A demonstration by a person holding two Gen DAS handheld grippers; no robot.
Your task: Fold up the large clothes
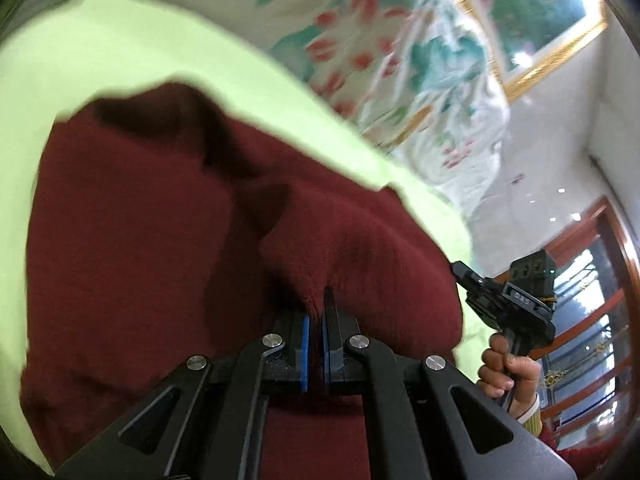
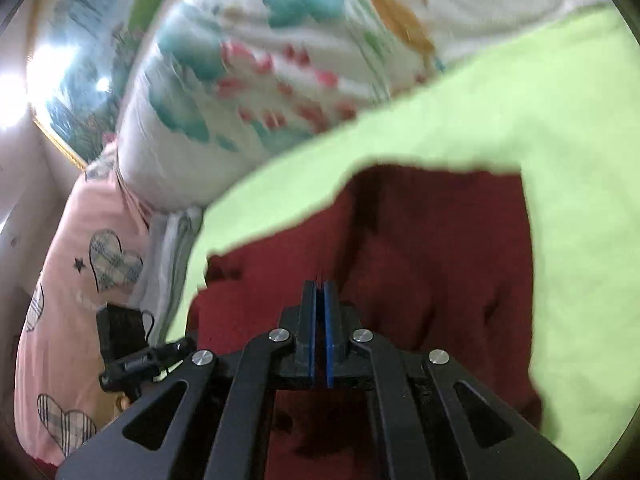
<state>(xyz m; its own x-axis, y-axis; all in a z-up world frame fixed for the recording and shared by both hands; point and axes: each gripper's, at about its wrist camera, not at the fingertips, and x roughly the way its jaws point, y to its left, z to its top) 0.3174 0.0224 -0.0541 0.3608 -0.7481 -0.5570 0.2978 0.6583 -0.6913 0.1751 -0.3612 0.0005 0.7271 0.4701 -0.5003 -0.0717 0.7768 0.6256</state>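
Your left tongs are closed, blue pads nearly together, with a pinch of the dark red knit garment caught between the tips; the fabric rises to a small peak right at the pinch.

In the right wrist view, your right tongs are also closed, pads almost touching. They sit low over the same red garment, but whether cloth is actually nipped between them cannot be told from this angle.

The garment lies bunched and creased on a lime-green sheet that covers the bed, filling the centre and the 7 o'clock side of the left view. The sheet shows around it from 9 through 2 o'clock.

At 4 o'clock in the left view, your right hand grips the handle of the other tool, its tip reaching the garment's edge.

Beyond the sheet, at 1 o'clock, sits a white floral quilt, blurred. In the right view a pink pillow with plaid hearts lies at 8 o'clock, the left tool visible in front of it.
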